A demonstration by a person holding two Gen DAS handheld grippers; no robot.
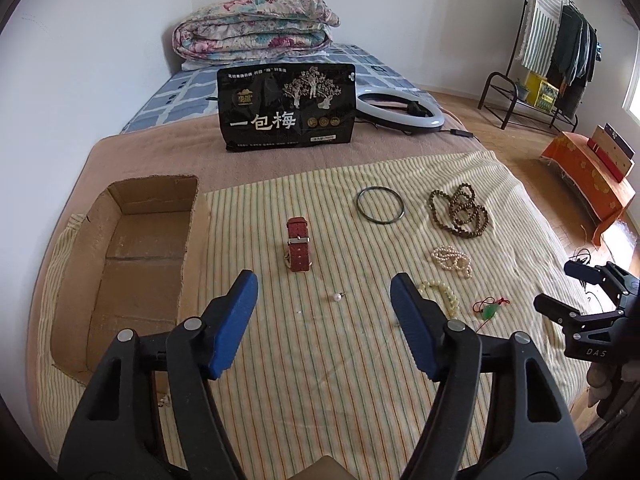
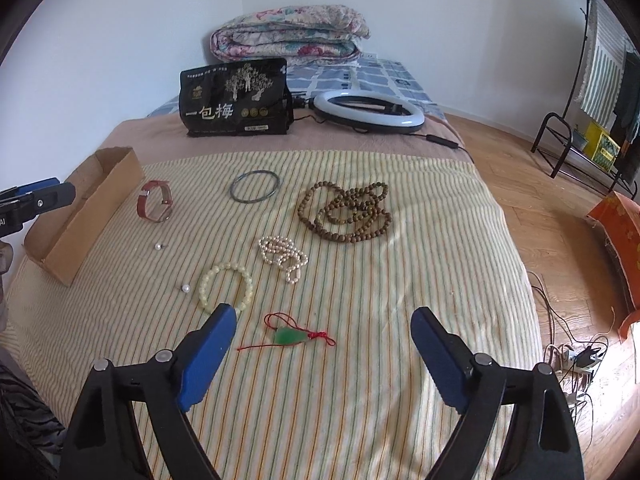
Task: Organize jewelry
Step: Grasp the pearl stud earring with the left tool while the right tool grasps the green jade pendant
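Note:
Jewelry lies on a striped cloth (image 2: 360, 360) on a bed. There is a red leather strap bracelet (image 1: 298, 243) (image 2: 154, 201), a dark bangle (image 1: 380, 204) (image 2: 254, 186), brown wooden beads (image 1: 459, 211) (image 2: 347, 212), a pearl strand (image 1: 452, 261) (image 2: 283, 257), a pale bead bracelet (image 1: 442, 295) (image 2: 226, 287), a green pendant on red cord (image 1: 490, 310) (image 2: 289, 335) and two loose pearl studs (image 2: 159, 246) (image 2: 185, 288). An empty cardboard box (image 1: 132, 264) (image 2: 80, 220) sits at the left. My left gripper (image 1: 324, 304) is open above the cloth near a stud (image 1: 337, 297). My right gripper (image 2: 320, 344) is open, around the pendant.
A black snack bag (image 1: 286, 107) (image 2: 236, 98) stands behind the cloth, with a ring light (image 1: 400, 110) (image 2: 368, 111) beside it and a folded quilt (image 1: 256, 26) further back. A clothes rack (image 1: 556, 48) and an orange-covered item (image 1: 588, 176) stand on the wooden floor to the right.

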